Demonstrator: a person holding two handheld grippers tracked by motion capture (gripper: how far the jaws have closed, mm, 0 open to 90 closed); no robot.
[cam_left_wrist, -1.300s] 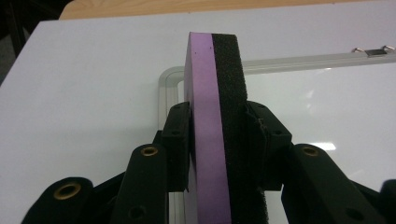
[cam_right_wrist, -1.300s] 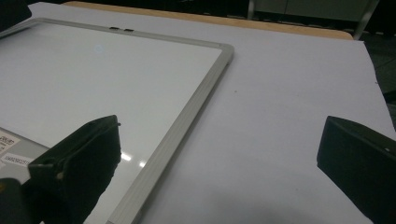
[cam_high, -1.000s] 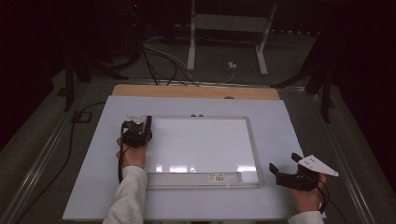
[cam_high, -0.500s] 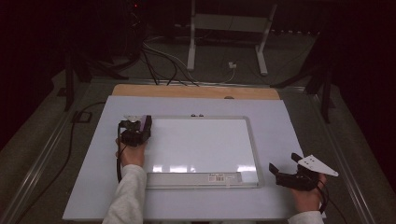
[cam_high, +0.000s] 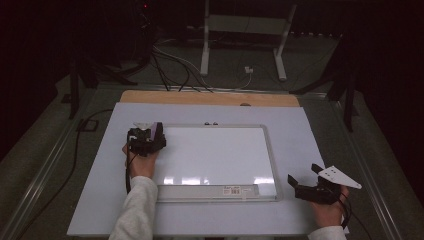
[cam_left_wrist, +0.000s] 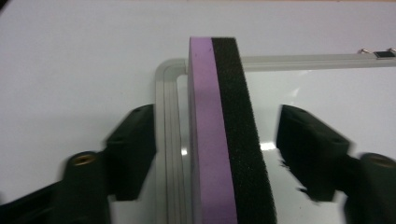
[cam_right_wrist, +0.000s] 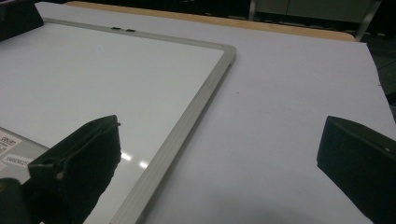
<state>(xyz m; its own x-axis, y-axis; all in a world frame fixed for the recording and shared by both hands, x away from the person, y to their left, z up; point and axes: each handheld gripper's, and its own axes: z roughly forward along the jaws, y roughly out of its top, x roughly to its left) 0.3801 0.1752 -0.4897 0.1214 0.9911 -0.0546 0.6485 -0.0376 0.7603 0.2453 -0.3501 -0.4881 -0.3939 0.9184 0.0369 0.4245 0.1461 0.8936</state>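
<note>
A white-surfaced whiteboard (cam_high: 215, 155) with a grey frame (cam_left_wrist: 168, 140) lies flat on the pale table sheet. At its far left corner an eraser (cam_high: 158, 132) stands on edge, purple foam on one side and black felt on the other (cam_left_wrist: 233, 140). My left gripper (cam_left_wrist: 217, 140) straddles it with the jaws open, a gap showing on each side of the eraser. In the high view the left gripper (cam_high: 149, 135) sits over that corner. My right gripper (cam_high: 303, 173) rests open near the board's near right corner, with nothing between its fingers (cam_right_wrist: 219, 154).
A label strip (cam_high: 235, 190) runs along the board's near edge. A wooden edge (cam_high: 210, 98) borders the far side of the table sheet (cam_high: 300, 130). Cables and a white stand (cam_high: 205, 45) are on the floor beyond. The sheet right of the board is bare.
</note>
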